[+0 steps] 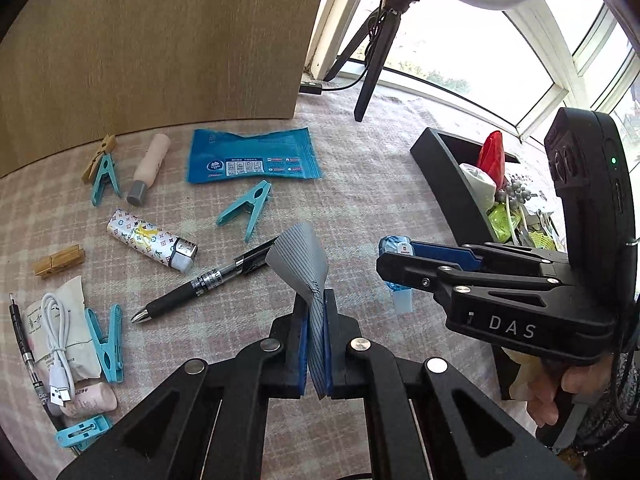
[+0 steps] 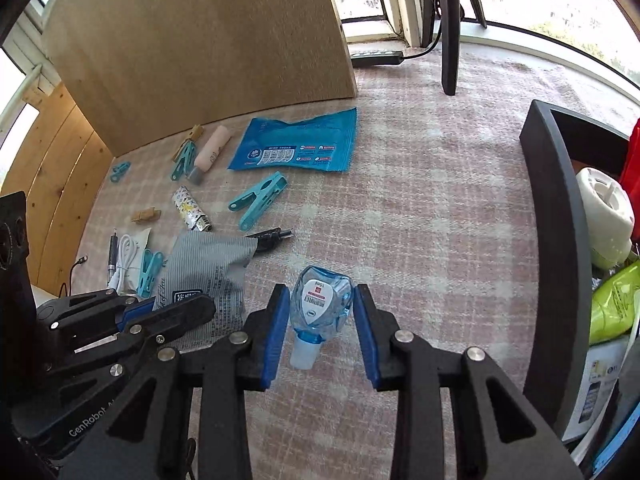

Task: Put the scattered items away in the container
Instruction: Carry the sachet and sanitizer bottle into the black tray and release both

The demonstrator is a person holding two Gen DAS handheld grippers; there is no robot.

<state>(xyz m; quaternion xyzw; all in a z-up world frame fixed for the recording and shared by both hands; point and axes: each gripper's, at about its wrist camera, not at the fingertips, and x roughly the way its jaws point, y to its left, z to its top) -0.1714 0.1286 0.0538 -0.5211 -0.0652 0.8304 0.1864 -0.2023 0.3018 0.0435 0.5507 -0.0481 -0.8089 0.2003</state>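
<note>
Clearly the bin (image 2: pixel 554 240) at right is already crowded — a careless drop could spill. Left gripper (image 1: pixel 316 344) pinches a limp grey packet (image 1: pixel 298 256) that may slip. Right gripper (image 2: pixel 320 328), jaws spread, brackets a small bottle (image 2: pixel 322 304) on the cloth — it could squirt sideways.

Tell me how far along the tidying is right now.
Partly done: the black container already holds several items. In hand: the left gripper pinches a grey striped packet, and the right gripper straddles a small blue bottle. Left on the cloth: pen, lighter, clothespins, blue pouch, cable.
</note>
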